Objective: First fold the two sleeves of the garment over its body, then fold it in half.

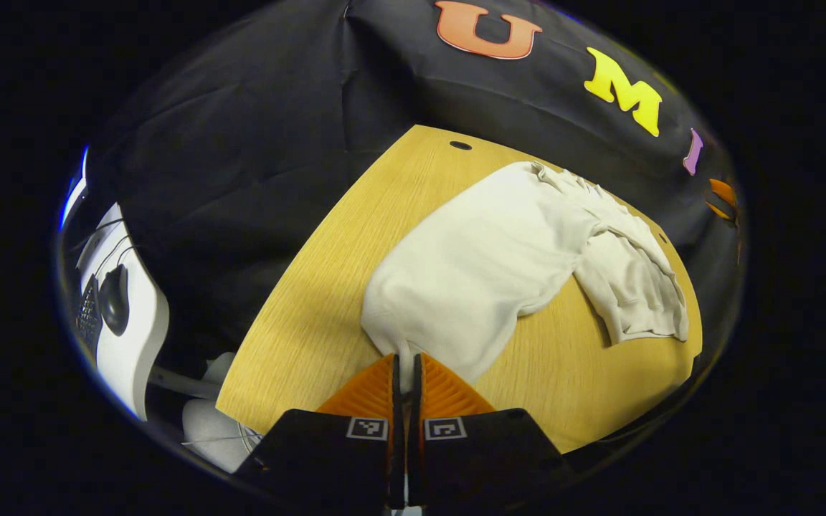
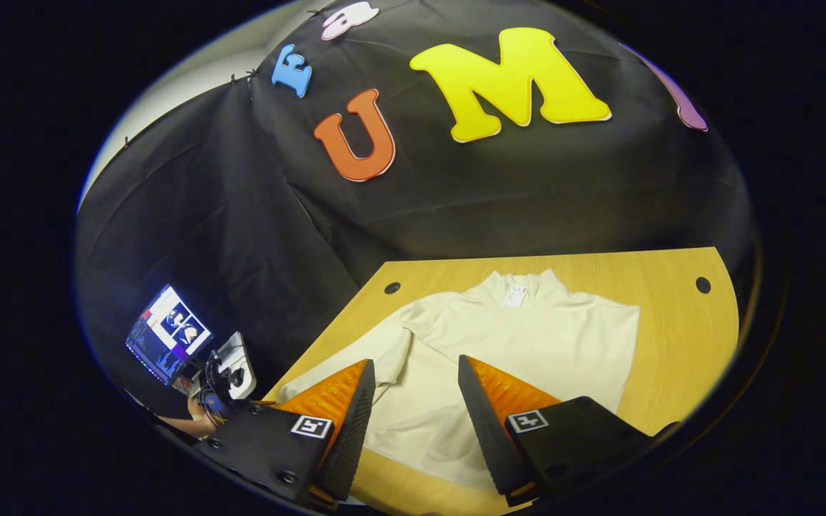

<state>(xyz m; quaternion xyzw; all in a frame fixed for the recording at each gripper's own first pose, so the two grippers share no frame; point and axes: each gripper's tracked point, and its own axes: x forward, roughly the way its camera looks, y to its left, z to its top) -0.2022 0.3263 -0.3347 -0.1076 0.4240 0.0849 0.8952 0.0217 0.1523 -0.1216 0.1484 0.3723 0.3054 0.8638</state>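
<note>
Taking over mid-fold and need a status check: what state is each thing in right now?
Garment: lying flat on the table, collar at the far end, not yet folded in half.
Sleeve: lying out beside the body, bunched.
Left gripper: shut on the garment's edge.
Right gripper: open above the garment, holding nothing.

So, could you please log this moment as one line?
left tongs: shut on sweater edge | right tongs: open above sweater | table: sweater flat, one sleeve spread
</note>
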